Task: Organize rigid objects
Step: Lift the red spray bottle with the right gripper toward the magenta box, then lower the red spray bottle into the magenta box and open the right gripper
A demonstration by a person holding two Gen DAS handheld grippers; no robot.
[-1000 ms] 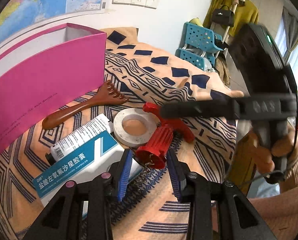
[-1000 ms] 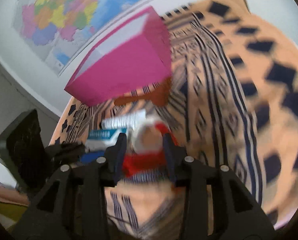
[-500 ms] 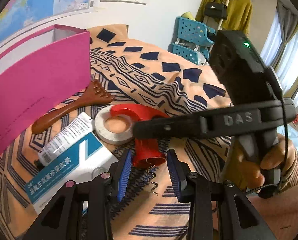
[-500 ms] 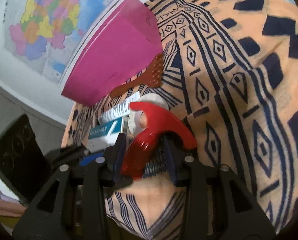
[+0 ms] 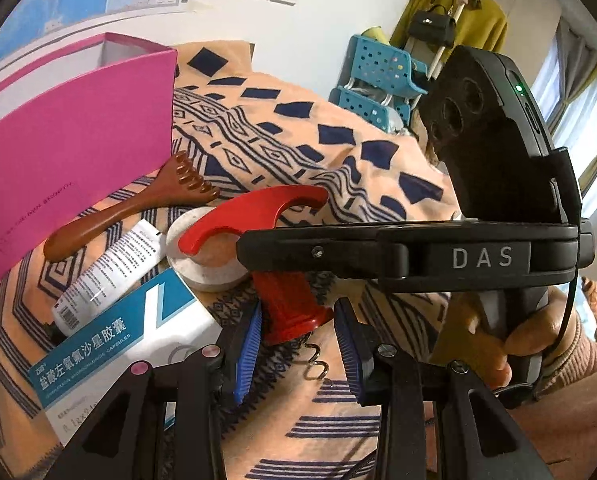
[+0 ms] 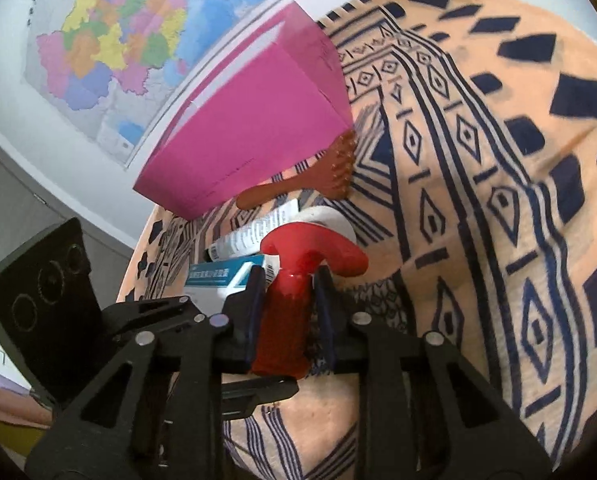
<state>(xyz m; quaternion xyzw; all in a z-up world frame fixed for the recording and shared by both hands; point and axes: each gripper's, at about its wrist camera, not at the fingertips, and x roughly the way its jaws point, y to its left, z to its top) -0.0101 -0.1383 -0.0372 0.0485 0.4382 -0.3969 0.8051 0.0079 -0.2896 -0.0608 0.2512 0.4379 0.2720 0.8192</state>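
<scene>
A red corkscrew (image 6: 286,316) with a T-shaped handle (image 5: 254,212) stands tilted over the patterned cloth. My right gripper (image 6: 290,300) has its jaws closing on the ribbed red body, and both pads touch its sides. In the left wrist view, that gripper's black finger (image 5: 338,252) crosses in front of the corkscrew (image 5: 290,304). My left gripper (image 5: 298,348) is open just below the corkscrew's base, with a gap at each blue pad. The metal spiral (image 5: 314,364) hangs between its fingers.
A tall pink box (image 5: 74,152) stands at the left. Beside it lie a wooden massager (image 5: 138,208), a white tube (image 5: 110,268), a roll of tape (image 5: 202,268) and a blue-and-white medicine box (image 5: 130,340). Blue plastic baskets (image 5: 378,76) stand beyond the cloth.
My right gripper has come in over the corkscrew and narrowed onto its body. The corkscrew has tipped up from lying on the cloth, handle now raised. The left gripper has hardly moved.
</scene>
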